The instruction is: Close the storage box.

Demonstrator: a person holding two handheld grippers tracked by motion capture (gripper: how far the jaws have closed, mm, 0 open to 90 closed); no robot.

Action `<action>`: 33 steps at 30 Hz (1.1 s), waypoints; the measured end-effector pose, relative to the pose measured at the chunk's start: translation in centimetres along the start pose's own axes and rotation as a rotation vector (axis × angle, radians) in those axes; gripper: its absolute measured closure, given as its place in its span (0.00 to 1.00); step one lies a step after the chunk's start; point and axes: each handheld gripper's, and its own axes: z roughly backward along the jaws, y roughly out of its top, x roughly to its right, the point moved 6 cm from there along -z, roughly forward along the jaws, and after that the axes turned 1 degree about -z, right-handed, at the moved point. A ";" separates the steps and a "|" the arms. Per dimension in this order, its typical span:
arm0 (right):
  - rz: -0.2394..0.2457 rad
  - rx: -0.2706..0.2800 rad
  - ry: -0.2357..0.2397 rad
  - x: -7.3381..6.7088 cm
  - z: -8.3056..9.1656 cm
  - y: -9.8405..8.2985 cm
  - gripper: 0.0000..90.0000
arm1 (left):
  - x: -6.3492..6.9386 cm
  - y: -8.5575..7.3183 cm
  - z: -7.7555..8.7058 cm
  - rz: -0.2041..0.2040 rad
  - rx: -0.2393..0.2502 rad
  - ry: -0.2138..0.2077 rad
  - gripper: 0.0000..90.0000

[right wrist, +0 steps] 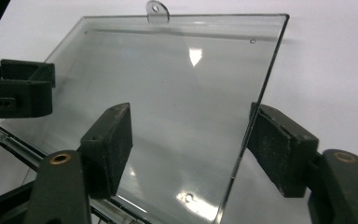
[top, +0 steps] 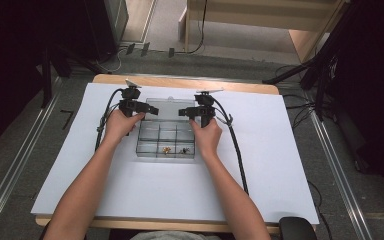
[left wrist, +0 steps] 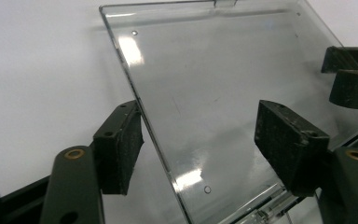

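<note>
Your left gripper (left wrist: 200, 149) has its fingers (left wrist: 119, 149) spread wide astride the left edge of the clear lid (left wrist: 223, 93), with no firm clamp on it. Your right gripper (right wrist: 191, 144) stands spread just as wide astride the lid's right edge. The compartment box (top: 166, 140) sits open toward the far edge of the white sheet (top: 280, 165) on the table, its lid laid back flat.

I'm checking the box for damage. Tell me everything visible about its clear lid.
The lid is a clear, glossy plastic sheet, swung fully open and lying behind the compartment box on the white table cover. It has a small hanging tab at its far edge and hinges at the box. Both grippers' open jaws straddle its side edges.
</note>
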 end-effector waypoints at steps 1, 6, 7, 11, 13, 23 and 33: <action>0.012 0.006 -0.009 -0.1 0.1 0.1 0.38 | 0.0 0.1 0.1 -0.011 0.010 0.007 0.40; 0.051 0.003 -0.036 -0.5 1.0 0.7 0.44 | 0.4 0.3 0.9 -0.035 0.035 0.029 0.47; 0.051 0.002 -0.038 -0.6 1.2 0.8 0.45 | 0.4 0.4 1.1 -0.046 0.038 0.035 0.49; 0.064 0.003 -0.041 -0.6 1.9 1.1 0.52 | 0.5 0.6 1.6 -0.057 0.067 0.046 0.54; 0.063 0.007 -0.040 -0.5 2.2 1.3 0.59 | 0.6 0.6 1.8 -0.061 0.076 0.044 0.56; 0.087 0.004 -0.041 -0.5 3.8 1.6 0.74 | 0.7 0.9 3.0 -0.082 0.121 0.037 0.68; 0.137 0.044 -0.048 -1.1 5.5 1.9 0.83 | 1.0 1.1 4.8 -0.092 0.167 -0.009 0.74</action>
